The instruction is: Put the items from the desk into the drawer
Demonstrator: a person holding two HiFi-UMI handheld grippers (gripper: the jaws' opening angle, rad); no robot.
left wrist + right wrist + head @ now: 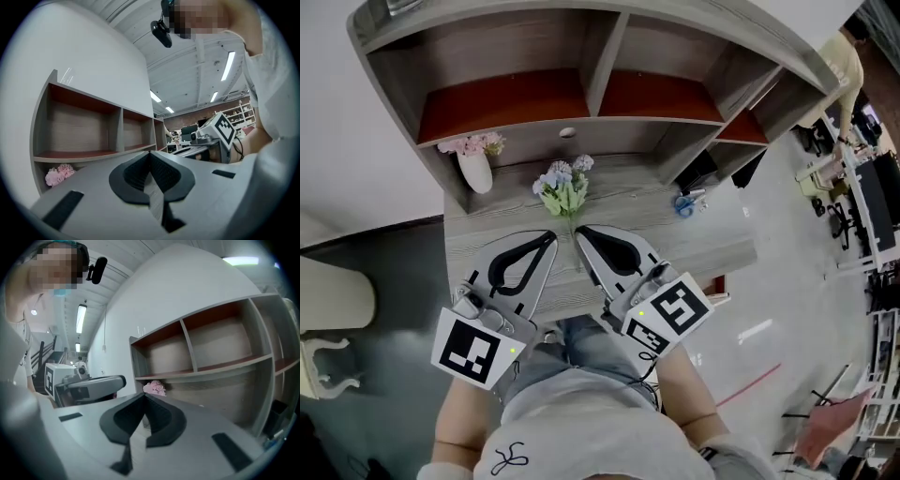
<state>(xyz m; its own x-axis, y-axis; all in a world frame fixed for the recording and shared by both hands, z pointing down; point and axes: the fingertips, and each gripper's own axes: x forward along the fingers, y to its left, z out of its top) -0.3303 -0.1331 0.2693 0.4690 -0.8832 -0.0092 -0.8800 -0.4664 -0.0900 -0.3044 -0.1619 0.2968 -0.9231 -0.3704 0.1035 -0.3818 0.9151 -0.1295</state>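
My left hand-held gripper [550, 236] and right hand-held gripper [579, 231], both pressed together empty, may topple the lilac-and-green flower bunch [565, 187] if thrust forward.

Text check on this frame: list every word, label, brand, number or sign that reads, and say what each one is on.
No readable words, numbers or brands in any view.
Left gripper cube and right gripper cube: black-and-white square markers, patterns only, not text.
Black mark on the white shirt: a looped squiggle, no letters.
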